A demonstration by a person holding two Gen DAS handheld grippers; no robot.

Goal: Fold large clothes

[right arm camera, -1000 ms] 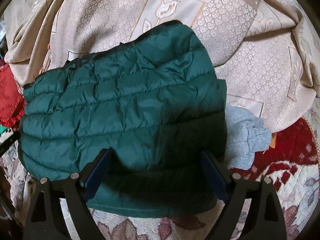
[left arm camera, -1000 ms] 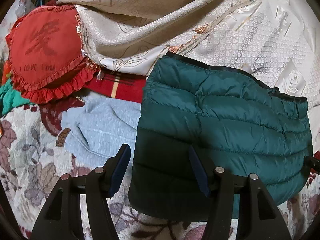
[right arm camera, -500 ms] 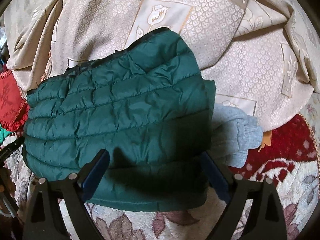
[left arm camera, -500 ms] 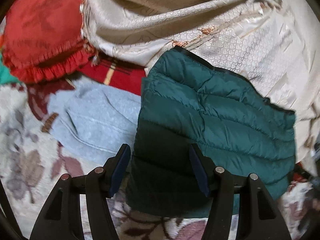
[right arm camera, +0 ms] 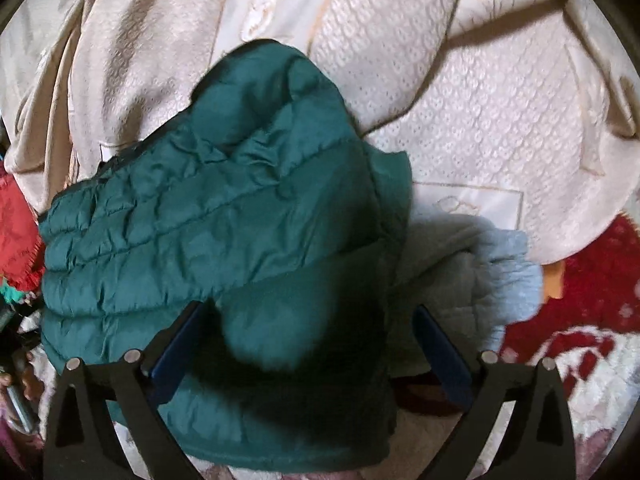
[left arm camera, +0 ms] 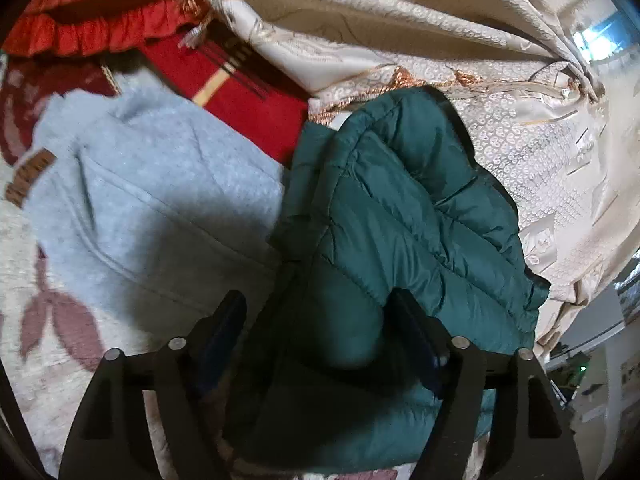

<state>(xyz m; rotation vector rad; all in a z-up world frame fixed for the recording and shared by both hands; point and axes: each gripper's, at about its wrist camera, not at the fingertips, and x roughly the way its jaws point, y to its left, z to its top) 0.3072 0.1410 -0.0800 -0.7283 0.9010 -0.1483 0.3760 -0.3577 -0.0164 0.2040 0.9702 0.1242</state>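
The green quilted jacket [left arm camera: 400, 248] is seen already folded into a compact bundle on the floral bedspread [left arm camera: 48, 360], partly over a grey sweatshirt [left arm camera: 152, 200] judged not yet folded. The left gripper [left arm camera: 316, 320] and right gripper [right arm camera: 308, 324] are held with fingers apart, straddling the jacket's near edge, nothing clamped. A brown patch [left arm camera: 30, 178] is sewn on the sweatshirt, but its writing cannot be read.
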